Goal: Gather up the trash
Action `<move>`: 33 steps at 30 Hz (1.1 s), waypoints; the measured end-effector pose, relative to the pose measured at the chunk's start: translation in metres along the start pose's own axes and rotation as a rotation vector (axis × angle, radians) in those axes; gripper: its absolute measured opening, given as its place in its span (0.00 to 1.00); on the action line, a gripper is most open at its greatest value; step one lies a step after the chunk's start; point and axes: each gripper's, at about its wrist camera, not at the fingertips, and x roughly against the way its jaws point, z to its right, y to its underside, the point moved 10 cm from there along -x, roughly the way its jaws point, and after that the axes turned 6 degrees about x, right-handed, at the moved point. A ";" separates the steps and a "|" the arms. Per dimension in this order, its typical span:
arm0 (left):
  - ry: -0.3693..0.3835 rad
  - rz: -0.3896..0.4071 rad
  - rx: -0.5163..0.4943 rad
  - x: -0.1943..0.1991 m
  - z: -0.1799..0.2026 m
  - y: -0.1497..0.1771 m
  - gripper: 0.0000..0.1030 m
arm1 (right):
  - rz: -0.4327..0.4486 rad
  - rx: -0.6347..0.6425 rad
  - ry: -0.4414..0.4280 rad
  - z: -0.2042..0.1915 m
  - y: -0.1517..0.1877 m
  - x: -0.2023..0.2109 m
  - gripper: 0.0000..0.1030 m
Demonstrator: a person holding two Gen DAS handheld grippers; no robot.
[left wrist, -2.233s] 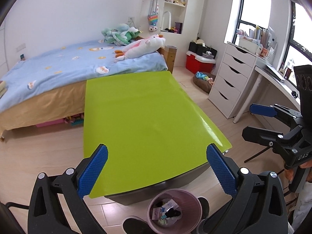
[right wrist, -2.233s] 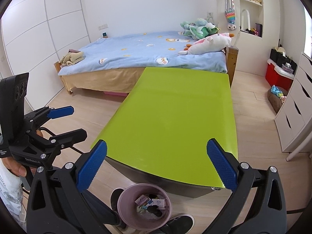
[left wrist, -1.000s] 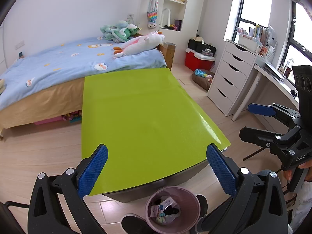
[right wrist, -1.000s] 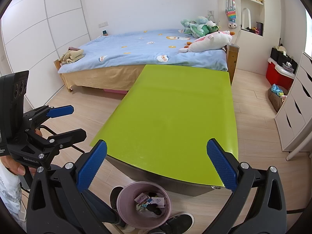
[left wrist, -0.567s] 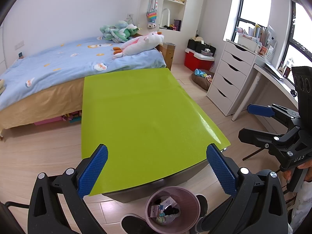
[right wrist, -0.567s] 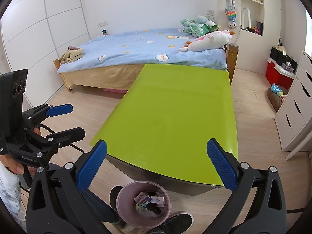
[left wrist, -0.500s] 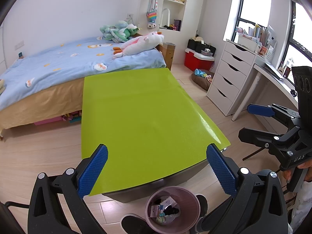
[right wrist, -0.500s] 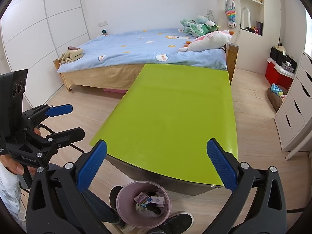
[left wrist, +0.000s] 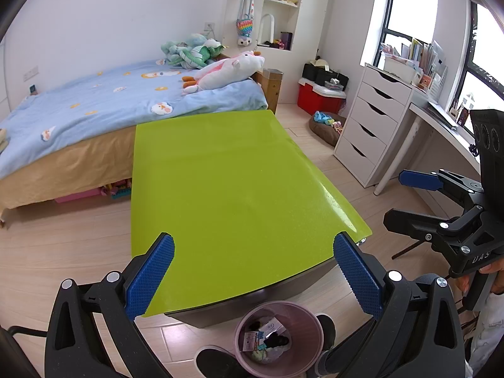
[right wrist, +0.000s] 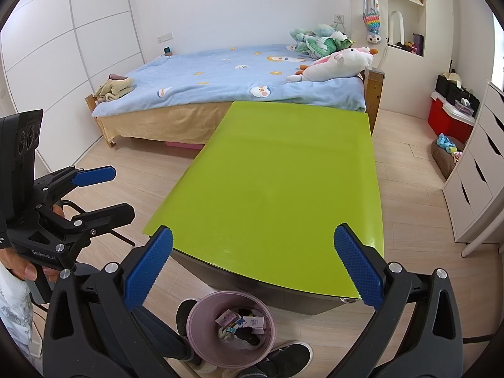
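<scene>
A pink bin (left wrist: 278, 337) with several pieces of trash (left wrist: 263, 340) inside stands on the floor below the near edge of a bare green table (left wrist: 226, 189). It also shows in the right wrist view (right wrist: 231, 330). My left gripper (left wrist: 253, 271) is open and empty, held above the table's near edge. My right gripper (right wrist: 252, 267) is open and empty, held likewise. Each gripper shows in the other's view, the right one (left wrist: 409, 198) at the right and the left one (right wrist: 107, 192) at the left.
A bed (left wrist: 94, 110) with a blue cover and plush toys stands beyond the table. White drawers (left wrist: 368, 129) and a desk are at the right, with a red box (left wrist: 318, 100) and a brown pet bed (left wrist: 327, 126) on the floor. My shoes (right wrist: 283, 357) stand beside the bin.
Both views have shifted very slightly since 2.2 s ago; in the last second nothing has visibly changed. Both grippers stay open and empty.
</scene>
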 end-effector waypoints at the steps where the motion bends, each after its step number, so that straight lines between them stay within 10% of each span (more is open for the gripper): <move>1: 0.000 0.001 0.000 0.000 0.000 -0.001 0.94 | 0.000 -0.001 0.000 0.001 0.001 0.000 0.97; 33: -0.001 -0.003 -0.007 -0.001 0.003 0.003 0.94 | 0.003 0.004 0.004 0.008 0.009 0.003 0.97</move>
